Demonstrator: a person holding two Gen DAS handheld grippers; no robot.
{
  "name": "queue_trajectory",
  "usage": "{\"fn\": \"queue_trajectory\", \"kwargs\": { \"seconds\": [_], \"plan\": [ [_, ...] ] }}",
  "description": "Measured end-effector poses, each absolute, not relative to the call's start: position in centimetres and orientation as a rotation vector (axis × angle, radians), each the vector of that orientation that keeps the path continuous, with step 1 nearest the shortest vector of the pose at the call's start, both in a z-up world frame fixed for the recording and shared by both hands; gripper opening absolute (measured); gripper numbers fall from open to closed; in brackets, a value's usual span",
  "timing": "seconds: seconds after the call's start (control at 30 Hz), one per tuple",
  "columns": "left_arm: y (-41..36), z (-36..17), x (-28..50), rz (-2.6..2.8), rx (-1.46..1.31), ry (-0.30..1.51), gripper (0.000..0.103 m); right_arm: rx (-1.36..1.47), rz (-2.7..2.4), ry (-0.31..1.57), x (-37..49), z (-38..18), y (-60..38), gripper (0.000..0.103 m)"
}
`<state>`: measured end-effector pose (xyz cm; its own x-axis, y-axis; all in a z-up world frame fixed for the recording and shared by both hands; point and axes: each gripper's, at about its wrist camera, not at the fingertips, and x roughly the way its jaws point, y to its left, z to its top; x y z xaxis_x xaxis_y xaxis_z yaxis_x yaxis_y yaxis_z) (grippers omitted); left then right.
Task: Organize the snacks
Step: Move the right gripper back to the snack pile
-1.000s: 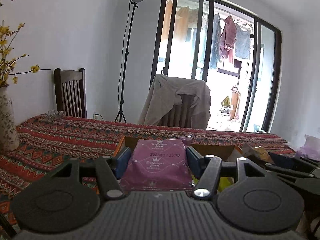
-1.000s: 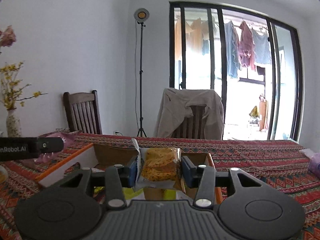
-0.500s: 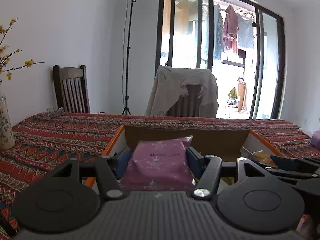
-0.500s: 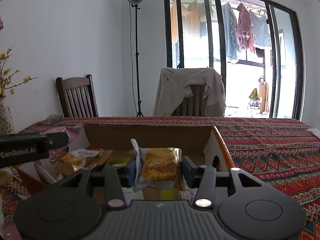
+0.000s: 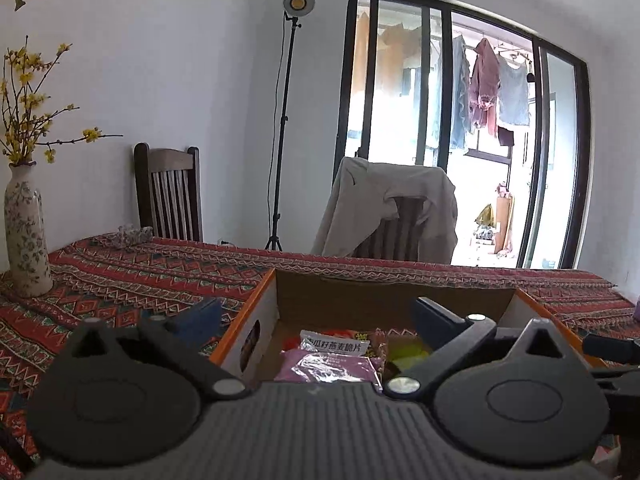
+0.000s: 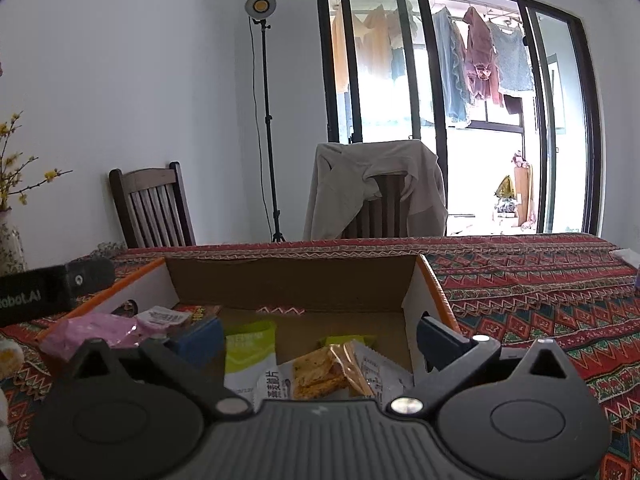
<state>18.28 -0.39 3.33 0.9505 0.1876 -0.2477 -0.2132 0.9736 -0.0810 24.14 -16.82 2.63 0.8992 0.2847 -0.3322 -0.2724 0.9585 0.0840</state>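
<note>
Both grippers hang over the open brown cardboard box with orange-edged flaps, which sits on the tabletop covered in a red patterned cloth. The left gripper has just been opening; its fingers now stand spread wide with nothing between them, and the purple foil snack packet lies flat on the box floor just below and ahead of them, near the box's left wall. The right gripper has likewise just been opening, fingers spread and empty, and the clear packet of golden crackers rests in the box directly beneath the gap, its long axis running roughly across the view, beside a green-and-white sachet. Both snacks look delivered, so this step seems finished. Any next pickup probably lies outside the box; nothing loose shows on the cloth ahead, so which hand is nearer cannot be told.
</note>
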Motion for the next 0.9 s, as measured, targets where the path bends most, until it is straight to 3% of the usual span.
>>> {"fn": "queue_trajectory", "kwargs": {
  "seconds": [0.47, 0.9],
  "plan": [
    [-0.8, 6.6, 14.6, 0.169, -0.117, 0.238, 0.103, 0.01, 0.297, 0.336, 21.1, 6.0, -17.4, 0.103],
    [0.3, 4.4, 9.4, 0.171, -0.116, 0.328, 0.103, -0.028, 0.297, 0.387, 15.3, 5.3, -18.6, 0.103]
  ]
}}
